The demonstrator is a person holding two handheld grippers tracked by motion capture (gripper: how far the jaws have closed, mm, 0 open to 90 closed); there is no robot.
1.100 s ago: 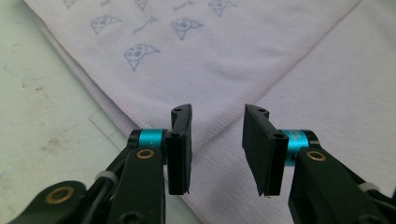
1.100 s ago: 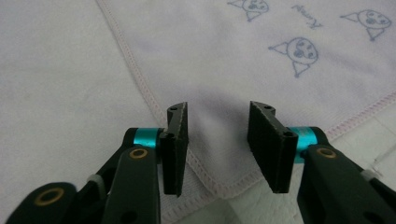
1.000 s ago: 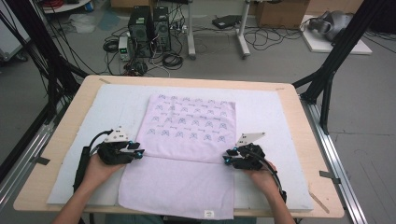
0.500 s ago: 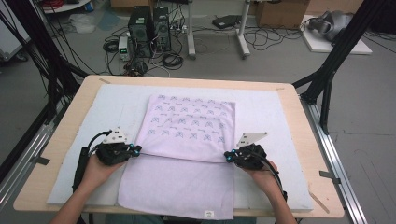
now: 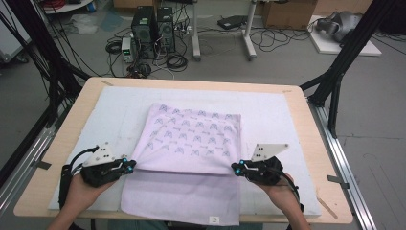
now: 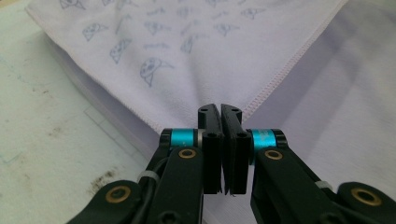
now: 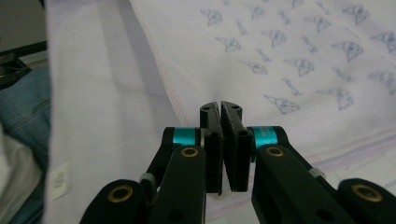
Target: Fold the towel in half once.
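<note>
Two pairs of black jaws are each clamped on a corner of the pale lilac cloth printed with small grey figures (image 5: 191,139). In the left gripper view the left gripper (image 6: 220,112) has its pads pressed together with the cloth's stitched hem running into them, the printed layer spreading away above and a plain layer lying to the right. In the right gripper view the right gripper (image 7: 220,108) pinches the opposite corner the same way, with a bit of white cloth showing below the pads. Both sets of jaws have just been closing, with the cloth between them.

From the high view, the left gripper (image 5: 128,164) points inward from the cloth's left edge and the right gripper (image 5: 238,166) points inward from its right edge, each lying nearly level above the table. The person's hands cup the gripper bodies from below, forearms coming in from the near edge. The cloth lies folded over itself on a white mat (image 5: 277,115) covering the wooden table (image 5: 306,120), its near part hanging toward the front edge.
</note>
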